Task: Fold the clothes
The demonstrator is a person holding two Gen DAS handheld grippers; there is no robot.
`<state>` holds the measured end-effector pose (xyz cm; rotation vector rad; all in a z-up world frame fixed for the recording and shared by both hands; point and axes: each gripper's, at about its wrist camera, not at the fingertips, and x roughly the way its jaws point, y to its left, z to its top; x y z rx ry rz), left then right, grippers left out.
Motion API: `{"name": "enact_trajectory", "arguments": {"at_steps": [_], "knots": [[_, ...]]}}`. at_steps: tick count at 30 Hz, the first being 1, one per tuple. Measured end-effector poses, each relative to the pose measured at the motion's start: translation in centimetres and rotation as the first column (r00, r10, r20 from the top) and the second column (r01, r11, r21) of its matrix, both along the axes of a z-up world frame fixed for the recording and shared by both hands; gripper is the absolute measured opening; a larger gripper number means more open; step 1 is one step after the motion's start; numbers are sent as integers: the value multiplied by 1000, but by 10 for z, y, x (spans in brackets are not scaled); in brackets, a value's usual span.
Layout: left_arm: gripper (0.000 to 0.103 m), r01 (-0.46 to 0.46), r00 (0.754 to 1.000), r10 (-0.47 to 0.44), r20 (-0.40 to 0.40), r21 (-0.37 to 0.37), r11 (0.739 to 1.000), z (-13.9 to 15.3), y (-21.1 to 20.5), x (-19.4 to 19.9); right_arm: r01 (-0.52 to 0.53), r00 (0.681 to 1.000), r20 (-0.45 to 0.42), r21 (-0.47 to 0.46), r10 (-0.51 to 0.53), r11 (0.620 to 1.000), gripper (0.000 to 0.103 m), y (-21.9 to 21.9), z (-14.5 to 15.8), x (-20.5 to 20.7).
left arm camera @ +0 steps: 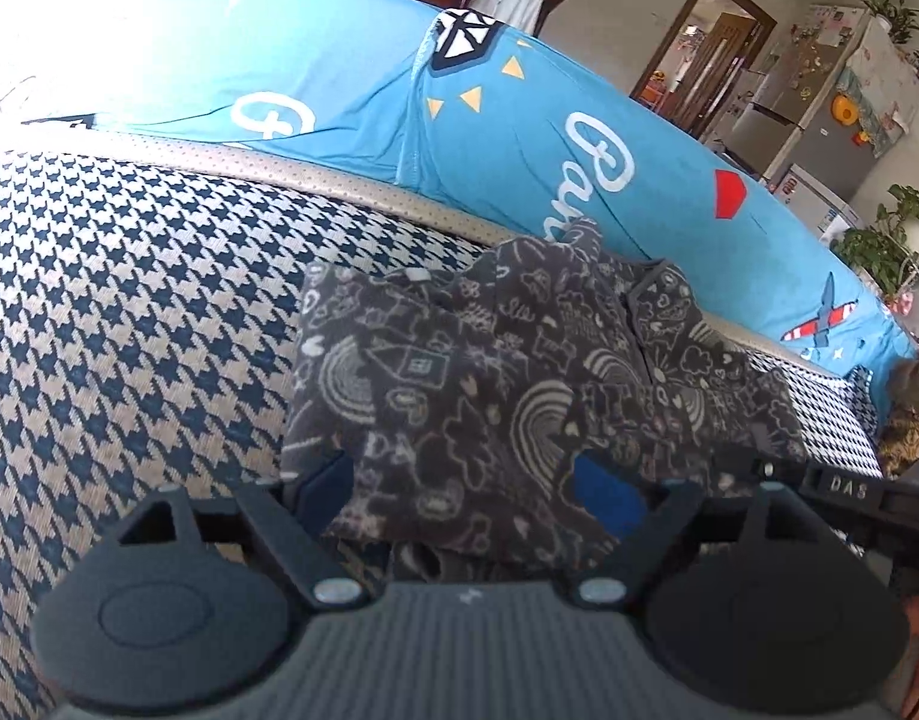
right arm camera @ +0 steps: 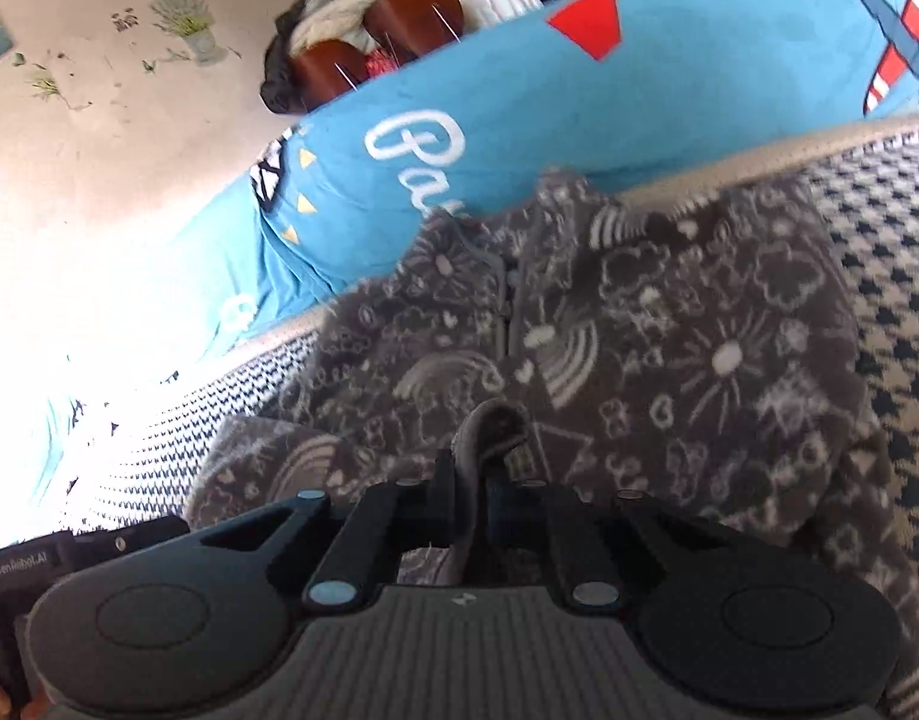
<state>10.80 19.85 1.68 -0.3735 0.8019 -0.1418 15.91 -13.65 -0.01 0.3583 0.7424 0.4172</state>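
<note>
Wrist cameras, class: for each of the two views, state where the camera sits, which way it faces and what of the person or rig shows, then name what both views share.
Left wrist: sits on the left gripper, looking forward and down at the grey patterned garment on the houndstooth cushion; the fingers stand open astride the cloth's near edge.
Right wrist: sits on the right gripper, looking forward and down at the garment; its fingers are shut on a fold of it.
Shared: the garment, cushion and blue printed cover.

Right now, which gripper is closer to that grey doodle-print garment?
Right. The right gripper is shut on a fold of the grey garment. The left gripper stands open, the garment's edge lying between its fingers.
</note>
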Motion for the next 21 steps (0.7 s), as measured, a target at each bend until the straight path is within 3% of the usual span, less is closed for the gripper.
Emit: {"name": "enact_trajectory", "arguments": {"at_steps": [7,11,13,18,21], "knots": [[85,47,999,-47,-1,30,998,-4,-15,-1,39,991,124,16,-40,999,10,-5,24,-1],[85,48,999,-48,-9,34,998,-7,-23,3,159,955,246,45,-165,986,10,-29,52,-13],[87,48,999,-47,-14,40,998,-9,-28,6,243,935,265,8,-236,970,10,-41,56,-19],[87,43,998,-41,-38,46,998,-16,-37,10,361,927,184,-197,-328,911,10,-57,40,-13],[87,36,998,-34,-47,58,998,-19,-39,12,314,949,65,-216,-308,924,10,-69,25,-5]]}}
